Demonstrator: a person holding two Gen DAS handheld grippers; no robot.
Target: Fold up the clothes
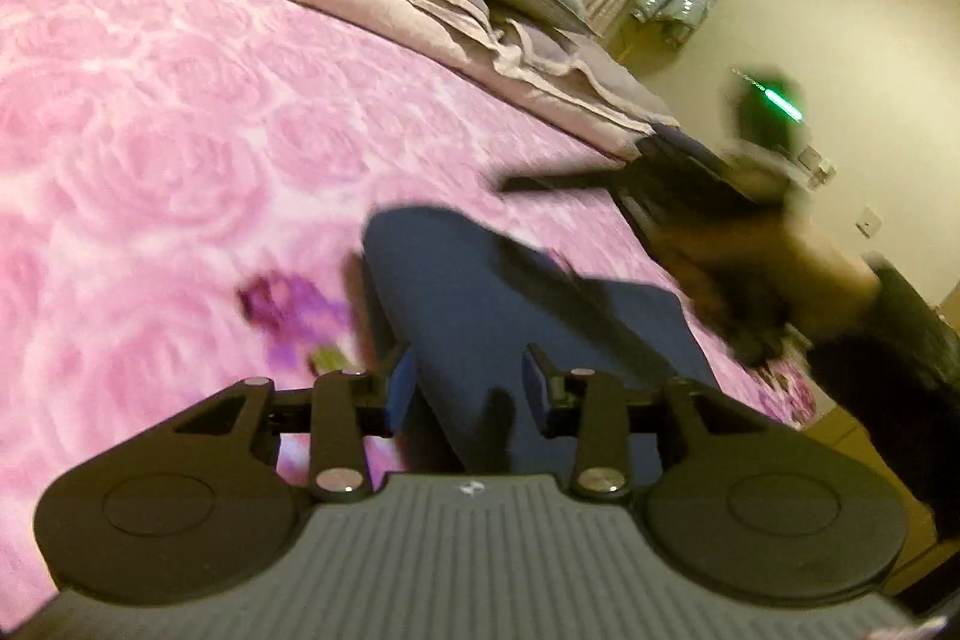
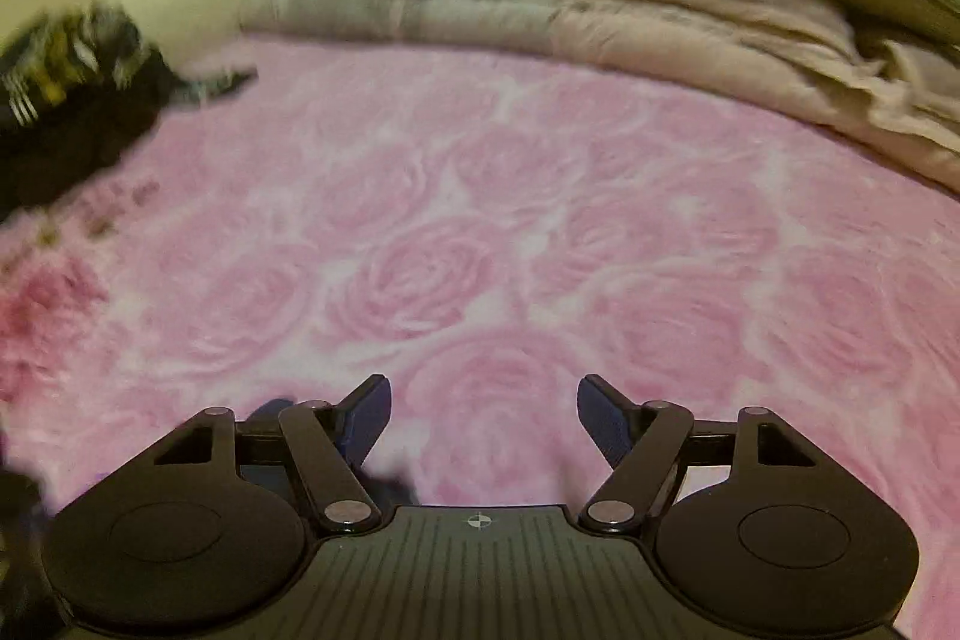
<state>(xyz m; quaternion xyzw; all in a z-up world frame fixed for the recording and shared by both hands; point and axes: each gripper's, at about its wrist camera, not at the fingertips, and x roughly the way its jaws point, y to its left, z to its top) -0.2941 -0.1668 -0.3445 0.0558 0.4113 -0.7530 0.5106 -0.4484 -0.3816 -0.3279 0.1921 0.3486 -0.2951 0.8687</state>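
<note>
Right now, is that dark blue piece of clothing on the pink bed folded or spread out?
Cannot tell for sure. The blue garment lies flat on the pink rose blanket as a narrow strip, but blur hides any fold lines.

Black two-finger left gripper [image 1: 468, 388] with blue pads [image 1: 401, 388], silver pivot screws, a ribbed grey body; right gripper [image 2: 483, 424] alike.
</note>
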